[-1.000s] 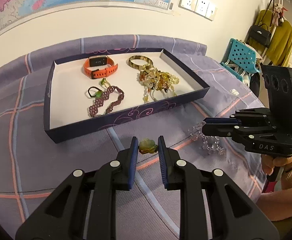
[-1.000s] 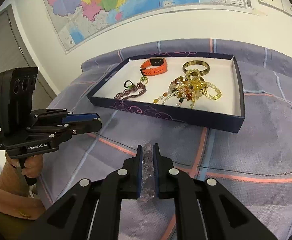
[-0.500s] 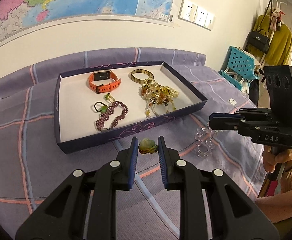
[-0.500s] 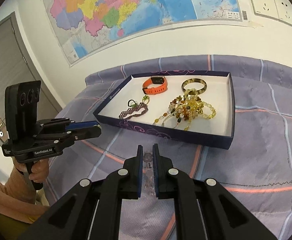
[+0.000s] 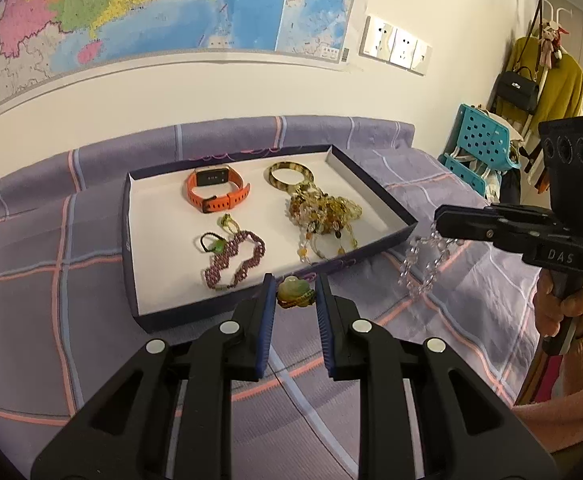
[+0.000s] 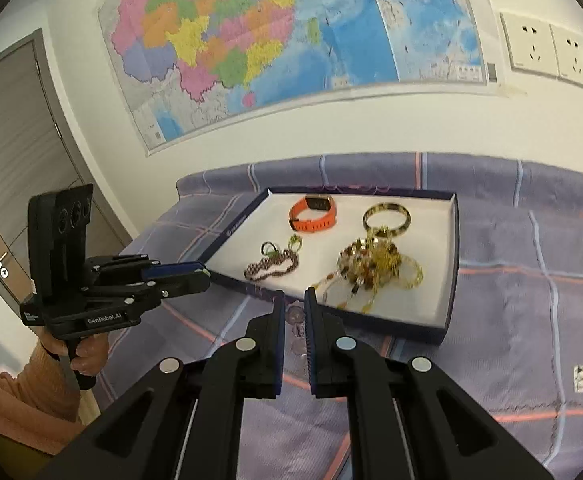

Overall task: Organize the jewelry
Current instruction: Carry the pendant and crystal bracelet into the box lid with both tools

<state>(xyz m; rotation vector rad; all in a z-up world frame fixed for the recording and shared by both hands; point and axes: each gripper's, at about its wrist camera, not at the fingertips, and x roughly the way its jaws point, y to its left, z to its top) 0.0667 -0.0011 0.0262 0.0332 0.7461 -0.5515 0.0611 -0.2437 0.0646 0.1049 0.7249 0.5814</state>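
While pinched btwn left gripper fingers: green pendant.

Home bedroom (bedspread, coat rack)

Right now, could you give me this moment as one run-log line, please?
left gripper: shut on green pendant | right gripper: shut on clear bead bracelet | tray: four pieces inside

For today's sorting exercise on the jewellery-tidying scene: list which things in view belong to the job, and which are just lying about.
Part of the job:
- tray
- orange watch
- bangle
- amber bead pile
- purple bead bracelet
- green pendant in the left tool
- clear bead bracelet in the right tool

Just lying about:
- wall map
- sockets
- blue chair
- black handbag
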